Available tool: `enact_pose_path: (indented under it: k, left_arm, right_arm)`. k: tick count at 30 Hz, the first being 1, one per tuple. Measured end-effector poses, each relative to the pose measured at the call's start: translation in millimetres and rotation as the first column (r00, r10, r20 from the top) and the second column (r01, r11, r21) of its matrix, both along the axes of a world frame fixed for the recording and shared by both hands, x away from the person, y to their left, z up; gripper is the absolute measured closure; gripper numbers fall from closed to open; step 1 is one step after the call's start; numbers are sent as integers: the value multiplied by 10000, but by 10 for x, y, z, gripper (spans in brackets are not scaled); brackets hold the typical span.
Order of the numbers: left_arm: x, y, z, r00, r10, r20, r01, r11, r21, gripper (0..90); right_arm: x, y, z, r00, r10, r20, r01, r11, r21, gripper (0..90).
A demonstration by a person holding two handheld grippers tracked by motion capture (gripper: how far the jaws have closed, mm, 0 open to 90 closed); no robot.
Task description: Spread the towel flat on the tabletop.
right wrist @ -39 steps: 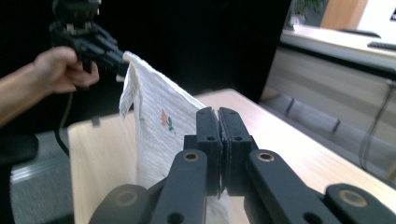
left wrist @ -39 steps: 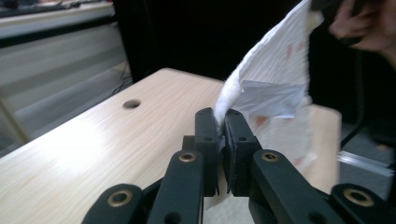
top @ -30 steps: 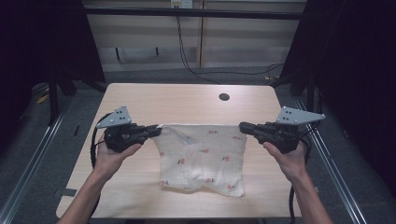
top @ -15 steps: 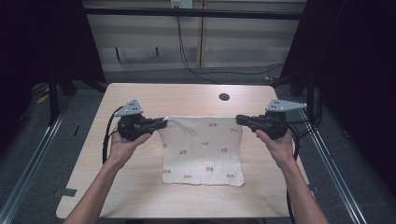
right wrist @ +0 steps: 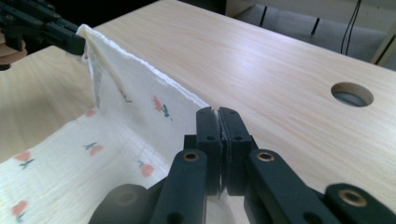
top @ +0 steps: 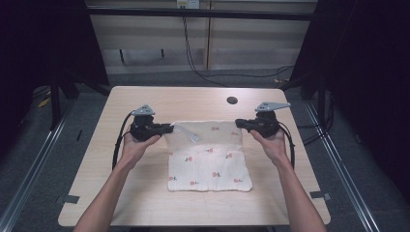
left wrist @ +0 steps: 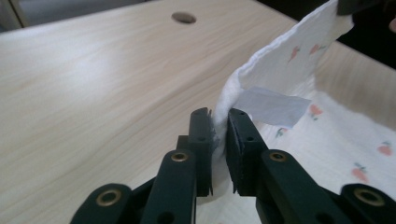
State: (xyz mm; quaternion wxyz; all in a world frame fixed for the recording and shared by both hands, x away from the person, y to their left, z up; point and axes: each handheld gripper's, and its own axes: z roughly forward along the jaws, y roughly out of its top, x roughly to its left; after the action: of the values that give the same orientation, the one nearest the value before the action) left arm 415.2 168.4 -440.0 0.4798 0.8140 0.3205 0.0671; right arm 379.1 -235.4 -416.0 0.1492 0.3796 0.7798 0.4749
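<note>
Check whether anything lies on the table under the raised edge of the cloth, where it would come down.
Nothing visible does. The white cloth with small red flowers hangs between the left gripper and right gripper; beneath its lifted far edge is bare light wooden table. The round hole sits farther back.

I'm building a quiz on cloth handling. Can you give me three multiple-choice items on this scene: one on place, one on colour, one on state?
1. The round hole in the table lies: A far side, B near edge, C under the cloth.
2. The cloth is: A blue striped, B white with small red flowers, C plain grey.
3. The right gripper is: A wide open, B shut on the cloth's corner, C lying on the table.

A: beyond the cloth. B: print shows. B: jaws pinch the fabric.
</note>
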Motion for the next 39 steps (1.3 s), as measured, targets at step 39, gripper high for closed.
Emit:
enact_pose_path:
  k: [39]
  left_arm:
    - [-700,172,-342,9849,-1455,-935,1560,9807,1176,626]
  right_arm:
    - [-696,-59,-563,9889,681,-1319,-829,9904,-1108,613]
